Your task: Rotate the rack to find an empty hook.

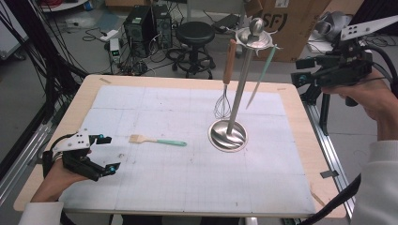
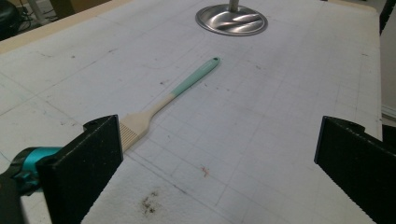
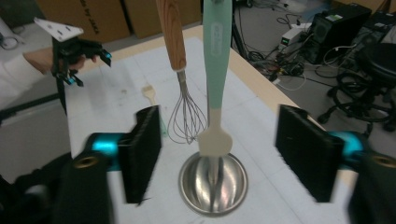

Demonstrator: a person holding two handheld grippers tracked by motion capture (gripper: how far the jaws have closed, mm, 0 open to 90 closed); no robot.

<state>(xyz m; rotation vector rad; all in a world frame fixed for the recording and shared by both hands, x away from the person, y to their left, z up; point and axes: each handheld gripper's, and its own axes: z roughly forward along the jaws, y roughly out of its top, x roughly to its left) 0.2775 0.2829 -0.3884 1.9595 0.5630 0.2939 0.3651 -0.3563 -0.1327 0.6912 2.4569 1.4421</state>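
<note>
Showing a white gridded mat (image 1: 187, 178) on a wooden table (image 1: 300, 140), with one steel utensil stand (image 1: 228, 135) rising from a round base right of the mat's centre. Two utensils are hanging from its top: one whisk (image 1: 224, 101) with a wooden handle and one mint-handled spatula (image 1: 260, 77). One pastry brush (image 1: 157, 140) with a mint handle is lying flat on the mat, well left of the stand.

Two handheld grippers are being used. The left gripper (image 1: 109, 153) is sitting low at the mat's near left corner, its jaws spread wide and holding nothing. In the left gripper view the brush (image 2: 173, 93) is lying just ahead of these jaws, bristle end nearest and partly behind the left-hand jaw, handle pointing toward the stand's base (image 2: 231, 20).

The right gripper (image 1: 300, 75) is hanging in the air beyond the table's far right edge, level with the hanging spatula but apart from it. In the right gripper view its jaws are standing partly apart around nothing, and the spatula (image 3: 215, 74) and whisk (image 3: 184, 112) are showing between them, farther off
</note>
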